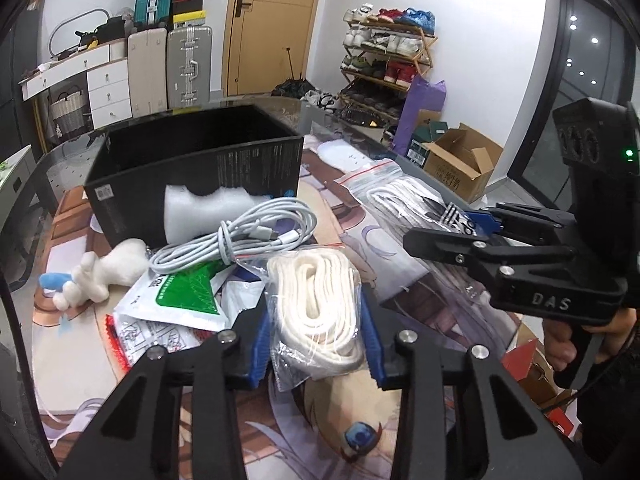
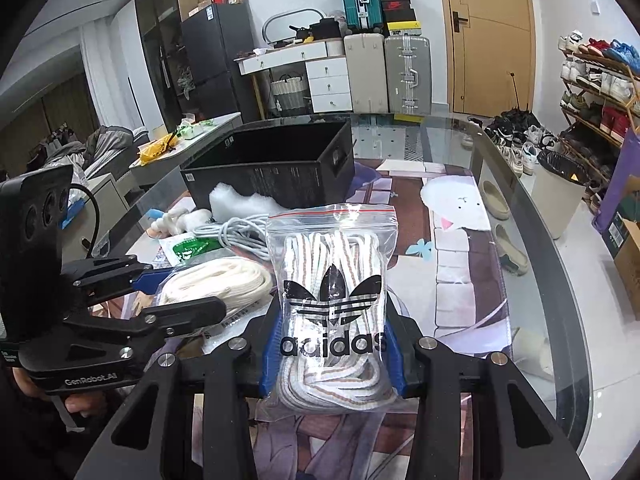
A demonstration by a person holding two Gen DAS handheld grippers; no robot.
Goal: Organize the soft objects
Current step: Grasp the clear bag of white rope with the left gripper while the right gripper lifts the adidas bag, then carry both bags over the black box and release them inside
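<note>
A clear zip bag of cream laces (image 1: 316, 300) lies on the printed mat, and my left gripper (image 1: 316, 320) is shut on it, blue pads pressing both of its sides. The right wrist view shows the same left gripper (image 2: 188, 292) and cream bag (image 2: 224, 280) at the left. My right gripper (image 2: 330, 344) is shut on a second zip bag (image 2: 332, 280) with a black trefoil logo, full of striped white laces and held tilted up. In the left wrist view the right gripper (image 1: 444, 232) is on the right, with its bag (image 1: 400, 196).
An open black box (image 1: 192, 168) stands behind the pile. In front of it lie white foam (image 1: 192, 216), a coiled white cable (image 1: 240, 236), a white plush toy (image 1: 104, 272) and a green-and-white packet (image 1: 180, 296). The glass table edge (image 2: 532, 240) curves at the right.
</note>
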